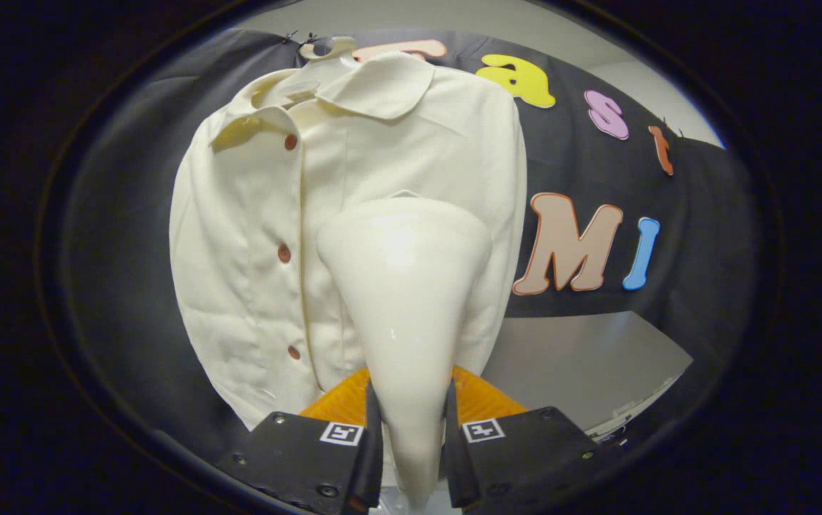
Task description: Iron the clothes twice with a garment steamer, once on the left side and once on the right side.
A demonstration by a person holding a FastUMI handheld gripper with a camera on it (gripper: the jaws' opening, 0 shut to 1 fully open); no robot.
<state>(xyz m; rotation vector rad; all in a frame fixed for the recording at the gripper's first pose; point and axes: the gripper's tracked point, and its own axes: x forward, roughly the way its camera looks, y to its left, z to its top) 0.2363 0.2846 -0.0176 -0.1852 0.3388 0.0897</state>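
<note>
Clamped from both sides, my black gripper (pixel 411 436) pinches the narrow handle of a glossy cream plastic garment steamer (pixel 405 300), whose smooth cone widens ahead toward a cream woven shirt (pixel 267 214) with a rounded collar and small brown buttons (pixel 284 252), hanging on a hanger (pixel 325 48).

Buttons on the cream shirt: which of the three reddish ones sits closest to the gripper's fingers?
The lowest button, near the hem of the shirt. The other two sit higher up the placket, toward the collar. The gripper is shut on the steamer.
</note>
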